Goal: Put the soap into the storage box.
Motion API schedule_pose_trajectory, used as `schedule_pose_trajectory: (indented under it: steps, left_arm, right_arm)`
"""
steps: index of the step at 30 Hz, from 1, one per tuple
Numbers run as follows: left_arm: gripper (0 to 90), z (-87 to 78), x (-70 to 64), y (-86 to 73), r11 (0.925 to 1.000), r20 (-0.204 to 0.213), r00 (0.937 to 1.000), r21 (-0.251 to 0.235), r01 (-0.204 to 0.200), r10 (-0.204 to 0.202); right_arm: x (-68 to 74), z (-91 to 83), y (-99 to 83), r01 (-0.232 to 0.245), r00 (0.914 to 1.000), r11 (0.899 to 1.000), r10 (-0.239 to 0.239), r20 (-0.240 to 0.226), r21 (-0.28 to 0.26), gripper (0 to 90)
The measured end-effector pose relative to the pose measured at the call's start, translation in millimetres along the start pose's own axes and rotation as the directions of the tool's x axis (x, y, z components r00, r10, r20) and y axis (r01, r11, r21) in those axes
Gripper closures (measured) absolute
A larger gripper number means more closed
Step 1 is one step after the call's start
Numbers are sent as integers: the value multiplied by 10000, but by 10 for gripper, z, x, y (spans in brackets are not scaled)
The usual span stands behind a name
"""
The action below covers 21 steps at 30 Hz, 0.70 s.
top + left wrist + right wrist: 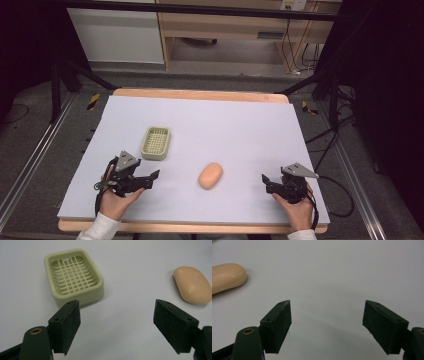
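A pale lilac sheet [240,125] is covering a light wooden table [200,94], whose edge is showing along the far side and the near side.

A pale green rectangular plastic soap dish with a lattice floor [155,142] is lying on the sheet, left of centre. It is sitting upright with nothing inside it. In the left gripper view the same dish [73,277] is appearing just beyond the left-hand jaw.

A peach-coloured oval bar of soap [210,175] is lying flat on the sheet near the middle of the near half, well apart from the dish and to its right. It is appearing at the upper right of the left gripper view [192,285] and at the left edge of the right gripper view [227,277].

The left gripper [151,179] is being held by a hand [116,197] at the near left, close to the dish, pointing towards the soap. Its jaws are standing wide apart with nothing between them but bare sheet.

The right gripper [266,181] is being held by the other hand [297,207] at the near right, pointing left towards the soap and well apart from it. Its jaws are likewise standing wide apart, gripping nothing.

White sleeves [97,227] are showing at the bottom edge. A black cable [340,200] is trailing from the right gripper over the table edge.
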<state>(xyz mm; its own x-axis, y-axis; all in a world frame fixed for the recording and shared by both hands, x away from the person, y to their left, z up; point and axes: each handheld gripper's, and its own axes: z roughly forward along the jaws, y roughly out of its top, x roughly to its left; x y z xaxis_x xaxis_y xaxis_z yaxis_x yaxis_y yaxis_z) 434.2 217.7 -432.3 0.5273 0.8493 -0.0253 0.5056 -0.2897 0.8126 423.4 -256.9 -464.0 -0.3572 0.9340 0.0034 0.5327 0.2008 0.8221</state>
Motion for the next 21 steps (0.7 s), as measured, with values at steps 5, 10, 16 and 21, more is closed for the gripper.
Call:
schedule_pose_trajectory:
  steps: [5,10,16,21]
  left_arm:
    - [210,29,-90,118,9995,73,9995,-80,-310,311]
    - [210,45,-177,200,9989,243,9987,-144,-443,447]
    - [212,74,-233,270,9984,331,9980,-218,-531,538]
    - [213,136,-321,359,9972,521,9960,-185,-720,729]
  right_arm:
    - [12,9,34,-13,10000,10000,13,44,39,229]
    - [15,15,50,66,9999,10000,-65,121,-31,230]
    - [-1,28,54,-35,9999,9999,37,133,-145,232]
    - [14,42,44,-12,9999,10000,13,141,-81,243]
